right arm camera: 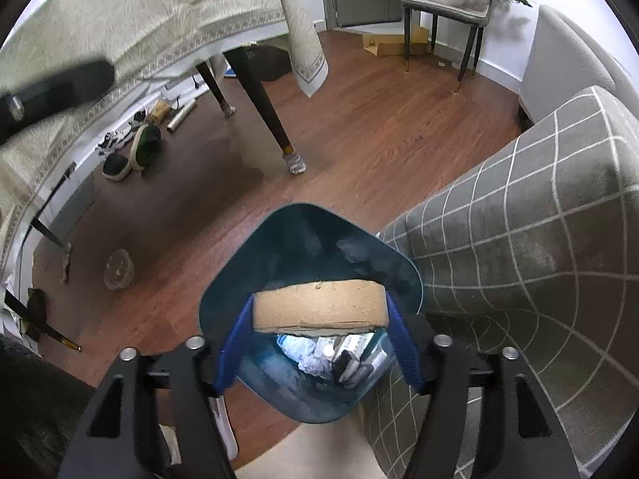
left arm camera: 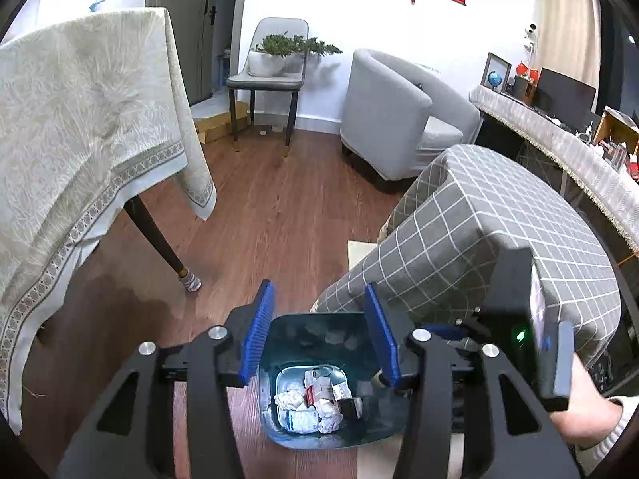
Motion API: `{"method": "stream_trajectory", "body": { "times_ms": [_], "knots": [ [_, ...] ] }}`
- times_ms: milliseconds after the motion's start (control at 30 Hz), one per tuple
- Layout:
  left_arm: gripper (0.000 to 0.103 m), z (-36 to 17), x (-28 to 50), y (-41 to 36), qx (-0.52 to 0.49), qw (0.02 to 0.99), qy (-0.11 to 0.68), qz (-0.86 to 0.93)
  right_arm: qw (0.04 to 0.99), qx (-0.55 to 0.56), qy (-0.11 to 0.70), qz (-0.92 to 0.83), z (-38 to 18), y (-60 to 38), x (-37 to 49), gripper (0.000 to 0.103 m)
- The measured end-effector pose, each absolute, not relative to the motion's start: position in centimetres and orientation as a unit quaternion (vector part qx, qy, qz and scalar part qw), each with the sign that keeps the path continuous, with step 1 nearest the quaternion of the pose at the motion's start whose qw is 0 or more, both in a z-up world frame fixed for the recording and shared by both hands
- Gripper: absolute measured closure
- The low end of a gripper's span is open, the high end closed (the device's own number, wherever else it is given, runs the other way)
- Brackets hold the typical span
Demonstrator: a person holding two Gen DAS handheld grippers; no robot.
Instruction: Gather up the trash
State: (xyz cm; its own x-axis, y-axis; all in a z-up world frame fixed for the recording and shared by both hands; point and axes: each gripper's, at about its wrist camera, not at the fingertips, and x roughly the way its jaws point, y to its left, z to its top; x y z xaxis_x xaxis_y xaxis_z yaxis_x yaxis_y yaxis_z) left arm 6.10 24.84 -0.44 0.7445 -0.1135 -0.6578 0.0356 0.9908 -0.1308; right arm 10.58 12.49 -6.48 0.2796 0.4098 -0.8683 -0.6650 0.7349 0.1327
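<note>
A dark teal trash bin (left arm camera: pixel 279 331) stands on the wooden floor beside a grey checked seat (left arm camera: pixel 499 239). It holds crumpled paper and small boxes (left arm camera: pixel 315 399). My left gripper (left arm camera: pixel 319 311) hangs open and empty above the bin's mouth. My right gripper (right arm camera: pixel 319 311) is shut on a flat brown cardboard ring (right arm camera: pixel 319 305), like a tape roll core, held over the bin (right arm camera: pixel 303 239). The trash inside (right arm camera: pixel 335 353) shows below the ring. The right gripper's body (left arm camera: pixel 531 327) shows at the right of the left wrist view.
A table with a pale patterned cloth (left arm camera: pixel 80 139) stands left, its dark leg (left arm camera: pixel 159 239) close to the bin. Shoes and clutter (right arm camera: pixel 135 147) lie under it. A grey armchair (left arm camera: pixel 399 119), a chair with a plant (left arm camera: pixel 271 68) and a cluttered desk (left arm camera: pixel 559 131) stand behind.
</note>
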Motion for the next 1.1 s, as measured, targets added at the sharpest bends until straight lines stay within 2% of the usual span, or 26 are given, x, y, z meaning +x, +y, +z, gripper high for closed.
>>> {"method": "stream_trajectory", "body": {
  "times_ms": [100,367,400,533,667,800,1100],
  "knots": [
    [0.04,0.2,6.1,24.3,-0.055,0.933,0.353,-0.047,0.787,-0.133,0.498,0.341,-6.6,12.4,10.3,0.032],
    [0.031,2.2,5.7,23.5,-0.049,0.939,0.339,-0.026,0.798,-0.124,0.47,0.357,-3.9,11.6,9.6,0.031],
    [0.026,2.5,5.6,23.4,-0.049,0.941,0.335,-0.021,0.8,-0.123,0.465,0.359,-3.5,11.5,9.6,0.031],
    [0.016,3.7,4.9,23.2,-0.05,0.948,0.313,-0.022,0.814,-0.113,0.432,0.372,-1.1,10.7,8.8,0.031],
    [0.005,4.4,4.8,22.3,-0.05,0.952,0.303,-0.002,0.845,-0.101,0.38,0.363,1.9,8.6,7.8,0.023],
    [0.005,4.7,4.4,21.0,-0.041,0.956,0.29,-0.002,0.88,-0.087,0.331,0.329,4.2,5.8,7.7,0.011],
    [0.003,3.5,3.7,17.8,-0.013,0.954,0.298,0.004,0.917,-0.07,0.303,0.249,6.0,-1.5,7.8,0.004]
  ]
}}
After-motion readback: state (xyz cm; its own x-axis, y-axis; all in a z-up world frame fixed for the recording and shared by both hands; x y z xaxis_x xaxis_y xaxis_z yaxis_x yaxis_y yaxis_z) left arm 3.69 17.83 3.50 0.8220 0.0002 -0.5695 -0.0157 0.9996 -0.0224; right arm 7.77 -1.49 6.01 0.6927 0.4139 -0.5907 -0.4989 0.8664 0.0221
